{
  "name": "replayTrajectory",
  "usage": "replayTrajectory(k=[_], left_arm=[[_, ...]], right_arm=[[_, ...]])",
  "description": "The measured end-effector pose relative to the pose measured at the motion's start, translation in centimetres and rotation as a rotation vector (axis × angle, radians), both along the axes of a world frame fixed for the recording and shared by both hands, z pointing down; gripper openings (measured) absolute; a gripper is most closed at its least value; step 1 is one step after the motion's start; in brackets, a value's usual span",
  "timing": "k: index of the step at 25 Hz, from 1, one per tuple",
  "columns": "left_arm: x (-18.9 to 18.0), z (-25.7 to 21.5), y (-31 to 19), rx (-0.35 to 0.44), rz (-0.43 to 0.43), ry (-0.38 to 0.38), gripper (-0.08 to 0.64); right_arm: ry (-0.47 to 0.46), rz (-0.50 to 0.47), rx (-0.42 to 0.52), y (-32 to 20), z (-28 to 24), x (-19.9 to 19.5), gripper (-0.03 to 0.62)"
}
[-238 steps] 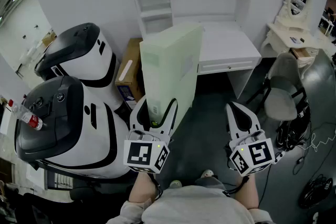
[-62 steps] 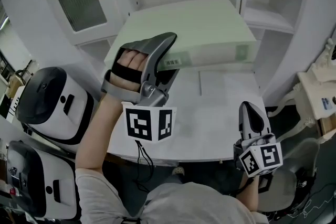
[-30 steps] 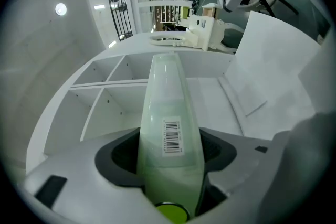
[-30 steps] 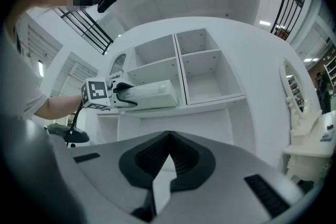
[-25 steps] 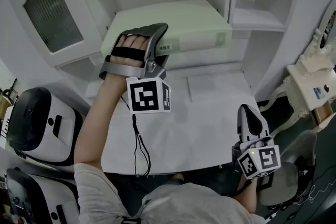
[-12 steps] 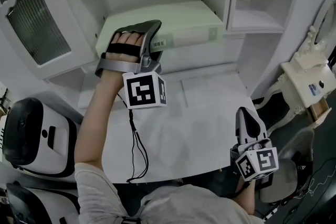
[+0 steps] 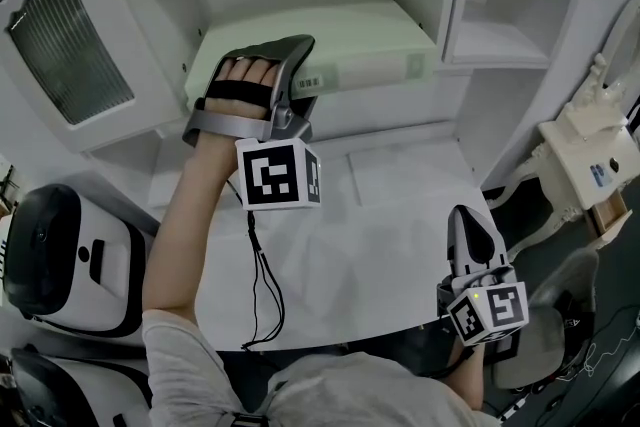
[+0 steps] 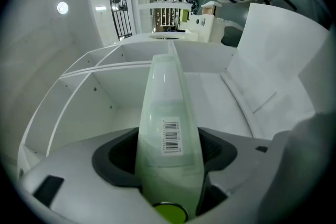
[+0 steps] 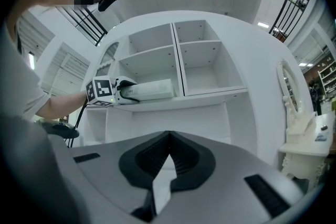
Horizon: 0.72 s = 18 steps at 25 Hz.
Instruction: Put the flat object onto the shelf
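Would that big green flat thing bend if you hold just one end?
Probably stiff: the green box looks straight though the left gripper clamps only its near end. Likely light, since one hand holds it. Its smooth sides might slip.

Shelf: white wooden shelf unit (image 7: 495,45), at 12 o'clock
On shelf: pale green flat box (image 7: 370,65), lying flat in lower left compartment
Desk: white desktop (image 7: 400,215), toward 6 o'clock

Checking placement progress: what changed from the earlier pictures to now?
The left gripper carried the flat green box, upright at first, up into the shelf and laid it flat; its fingers still clamp it. The right gripper stayed shut, empty, low by the desk.
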State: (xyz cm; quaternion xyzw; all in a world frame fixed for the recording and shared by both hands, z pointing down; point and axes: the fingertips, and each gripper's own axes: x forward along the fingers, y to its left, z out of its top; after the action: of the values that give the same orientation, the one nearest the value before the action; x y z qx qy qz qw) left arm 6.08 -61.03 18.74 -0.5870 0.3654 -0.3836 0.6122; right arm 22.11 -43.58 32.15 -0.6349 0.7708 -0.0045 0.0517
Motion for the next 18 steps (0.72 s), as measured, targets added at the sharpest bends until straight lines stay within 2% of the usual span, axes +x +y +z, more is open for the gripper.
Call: replayTrajectory(k=[5, 10, 14, 18], left_arm=[[-0.2, 0.0, 0.3, -0.005, 0.02, 0.003, 0.306], [-0.7, -0.1, 1.1, -0.079, 0.032, 0.062, 0.345], [-1.3, -0.3, 2.2, -0.07, 0.032, 0.084, 0.347], [-2.4, -0.6, 3.8, -0.087, 0.041, 0.152, 0.345]], right_arm=[[0.009, -0.01, 0.005, 0.2, -0.3, -0.2, 0.006], [0.02, -0.023, 0.006, 0.5, -0.5, -0.3, 0.006], [0.027, -0.047, 0.01, 0.6, -0.8, -0.8, 0.005], [0.045, -0.082, 0.007, 0.2, -0.9, -1.8, 0.006]])
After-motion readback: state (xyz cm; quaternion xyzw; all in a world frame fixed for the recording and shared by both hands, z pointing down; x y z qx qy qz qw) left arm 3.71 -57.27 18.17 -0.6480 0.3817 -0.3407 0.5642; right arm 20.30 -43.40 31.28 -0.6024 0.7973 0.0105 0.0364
